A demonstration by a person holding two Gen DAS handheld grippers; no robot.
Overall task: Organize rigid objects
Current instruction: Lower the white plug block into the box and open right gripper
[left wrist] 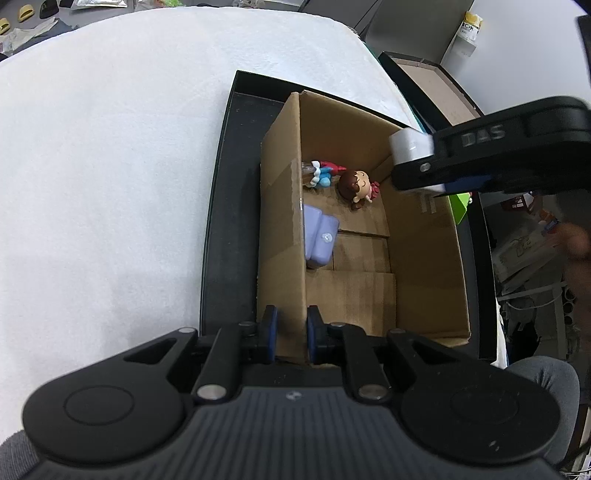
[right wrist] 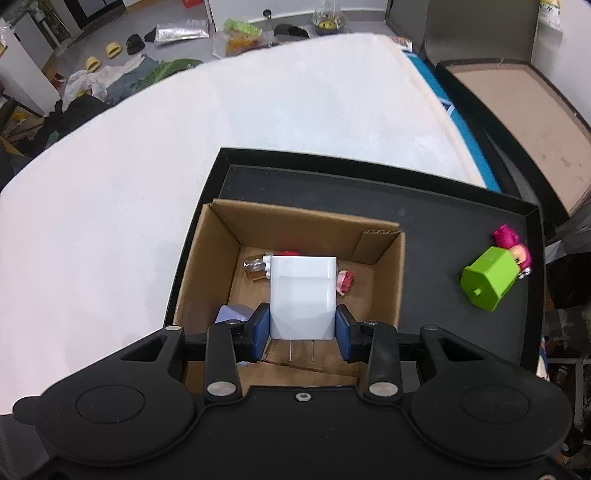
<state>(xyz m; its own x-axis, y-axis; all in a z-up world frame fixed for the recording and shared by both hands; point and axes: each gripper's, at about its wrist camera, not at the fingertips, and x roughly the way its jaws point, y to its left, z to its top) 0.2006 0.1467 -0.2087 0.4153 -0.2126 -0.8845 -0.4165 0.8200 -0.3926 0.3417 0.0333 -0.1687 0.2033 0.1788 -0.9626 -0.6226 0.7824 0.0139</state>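
Surface: we record a broad white surface [right wrist: 184, 166] with a soft, towel-like texture and a rounded far edge; it also shows in the left wrist view [left wrist: 110, 166].
Directly on it: we list one item, a shallow black tray [right wrist: 461, 229] with a raised rim, lying toward the near right part of the surface; in the left wrist view we see its left rim [left wrist: 218, 206] running along the white covering.
Rest of surface: we see plain white covering to the left of the tray and beyond it.
Beyond the far edge: we note a floor [right wrist: 110, 33] with scattered clothing and bags.
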